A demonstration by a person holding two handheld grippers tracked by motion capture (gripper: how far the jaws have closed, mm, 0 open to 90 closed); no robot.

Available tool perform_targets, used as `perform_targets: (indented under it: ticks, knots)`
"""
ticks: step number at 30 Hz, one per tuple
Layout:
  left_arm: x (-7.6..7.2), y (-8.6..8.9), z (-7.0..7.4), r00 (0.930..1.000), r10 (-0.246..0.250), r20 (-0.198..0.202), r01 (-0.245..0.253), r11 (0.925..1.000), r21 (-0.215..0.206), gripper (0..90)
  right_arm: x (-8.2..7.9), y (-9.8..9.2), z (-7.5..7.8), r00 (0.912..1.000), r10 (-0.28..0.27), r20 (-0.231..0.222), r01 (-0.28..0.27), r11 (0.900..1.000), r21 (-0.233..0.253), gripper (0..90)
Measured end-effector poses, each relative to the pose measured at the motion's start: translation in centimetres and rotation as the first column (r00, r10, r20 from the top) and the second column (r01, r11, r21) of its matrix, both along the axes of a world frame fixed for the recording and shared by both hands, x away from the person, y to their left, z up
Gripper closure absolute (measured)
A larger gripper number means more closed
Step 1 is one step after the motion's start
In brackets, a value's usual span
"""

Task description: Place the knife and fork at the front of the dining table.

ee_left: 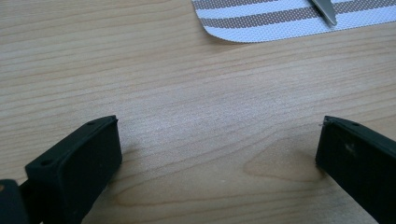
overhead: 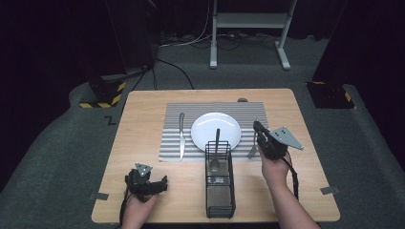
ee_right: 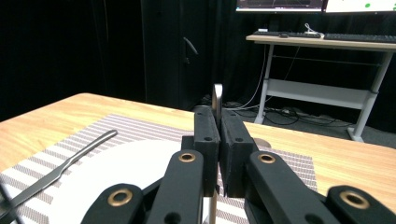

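Steel fork pinched in my right gripper [overhead: 258,138], beside the plate.

Nearest me, my left gripper [overhead: 161,183] rests on bare table [overhead: 143,114], jaws spread wide, nothing between them. Further out, the right jaws are pressed onto the fork [overhead: 253,150] handle, its tines low over the striped placemat [overhead: 172,143] just right of the white plate [overhead: 205,138]. Thin, stiff, slick metal; I judge it light but prone to pivot, so mid-handle grip suits. Beyond, the knife [overhead: 182,136] lies left.
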State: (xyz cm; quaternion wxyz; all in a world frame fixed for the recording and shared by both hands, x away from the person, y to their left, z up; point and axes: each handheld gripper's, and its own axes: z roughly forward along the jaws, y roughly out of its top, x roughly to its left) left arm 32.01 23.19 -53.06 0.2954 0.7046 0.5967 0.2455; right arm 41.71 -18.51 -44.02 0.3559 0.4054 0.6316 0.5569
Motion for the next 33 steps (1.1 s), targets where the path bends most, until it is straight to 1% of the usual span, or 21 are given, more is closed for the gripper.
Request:
perform_targets:
  ticks: [6, 9, 17, 24, 33]
  knots:
    - [0.0, 0.0, 0.0, 1.0000, -0.001, -0.001, 0.001, 1.0000, -0.001, 0.3, 1.9, 0.3, -0.3, 0.9997, -0.009, -0.023, 0.010, 1.000, 0.012, 86.7]
    - [0.0, 0.0, 0.0, 1.0000, -0.002, -0.001, 0.002, 1.0000, -0.001, 0.3, 3.0, 0.4, -0.6, 0.9992, -0.019, -0.035, 0.020, 0.999, 0.027, 86.6]
    - [-0.1, 0.0, 0.0, 1.0000, -0.003, 0.001, 0.003, 1.0000, -0.003, 0.5, 5.9, 0.7, -1.6, 0.9951, -0.040, -0.091, 0.046, 0.997, 0.061, 86.5]
    - [-0.1, 0.0, 0.0, 1.0000, -0.002, 0.001, 0.002, 1.0000, -0.003, 0.5, 7.9, 1.0, -2.5, 0.9897, -0.047, -0.135, 0.055, 0.997, 0.060, 86.1]
    - [-0.1, 0.0, 0.0, 1.0000, 0.001, 0.001, -0.001, 1.0000, -0.003, 0.5, 9.6, 1.7, -3.7, 0.9829, -0.056, -0.175, 0.064, 0.997, 0.044, 86.0]
